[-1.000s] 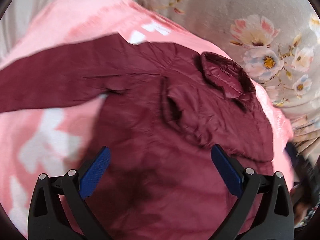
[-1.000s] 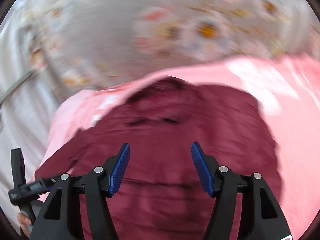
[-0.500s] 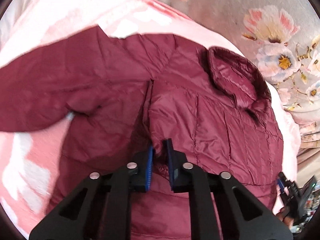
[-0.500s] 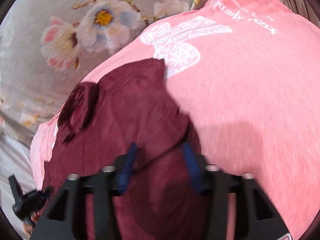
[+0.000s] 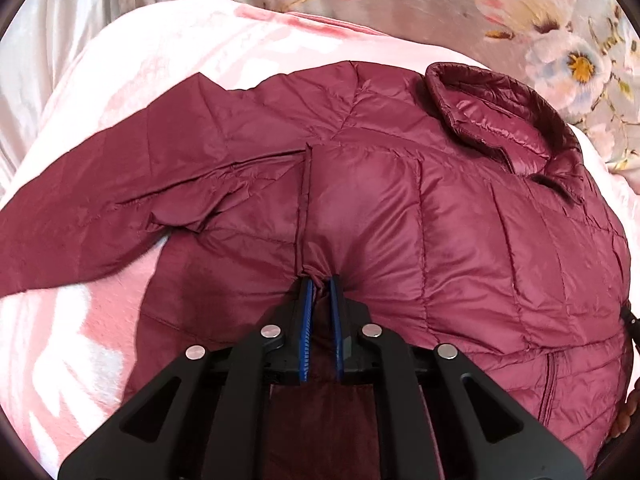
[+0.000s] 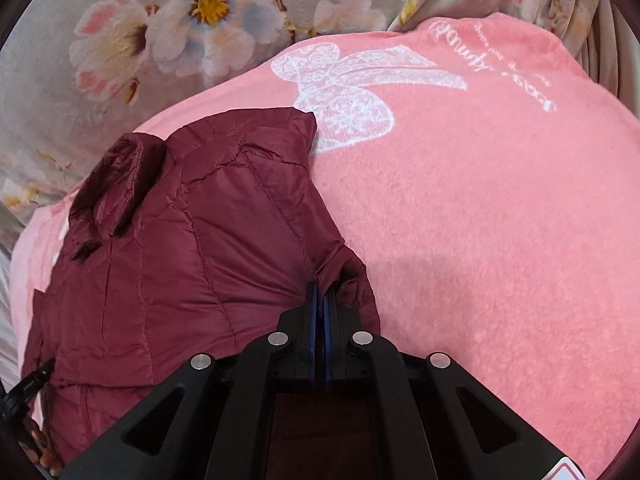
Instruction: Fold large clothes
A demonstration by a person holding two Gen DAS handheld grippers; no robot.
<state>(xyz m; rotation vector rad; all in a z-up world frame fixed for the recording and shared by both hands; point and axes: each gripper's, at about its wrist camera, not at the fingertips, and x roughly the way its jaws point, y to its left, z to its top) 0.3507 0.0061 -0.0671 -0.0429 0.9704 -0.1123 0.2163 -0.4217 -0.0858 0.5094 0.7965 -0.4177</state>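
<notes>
A maroon quilted puffer jacket [image 5: 460, 240] lies on a pink blanket [image 5: 120, 80], collar [image 5: 500, 120] at the upper right and one sleeve [image 5: 80, 208] stretched out to the left. My left gripper [image 5: 320, 280] is shut on a pinch of the jacket's fabric by the seam where a folded part overlaps the body. In the right wrist view the same jacket [image 6: 180, 248] fills the left half, its collar [image 6: 116, 176] at the far left. There my right gripper [image 6: 321, 290] is shut on a bunched fold at the jacket's right edge.
The pink blanket [image 6: 480, 220] carries a white butterfly print [image 6: 352, 88] and spreads wide to the right of the jacket. Grey floral bedding [image 6: 180, 20] lies beyond it. The other gripper and a hand show at the lower left edge [image 6: 24, 396].
Both grippers came down onto the jacket and went from open to shut, each pinching fabric. The jacket's near side has been folded over the body.
</notes>
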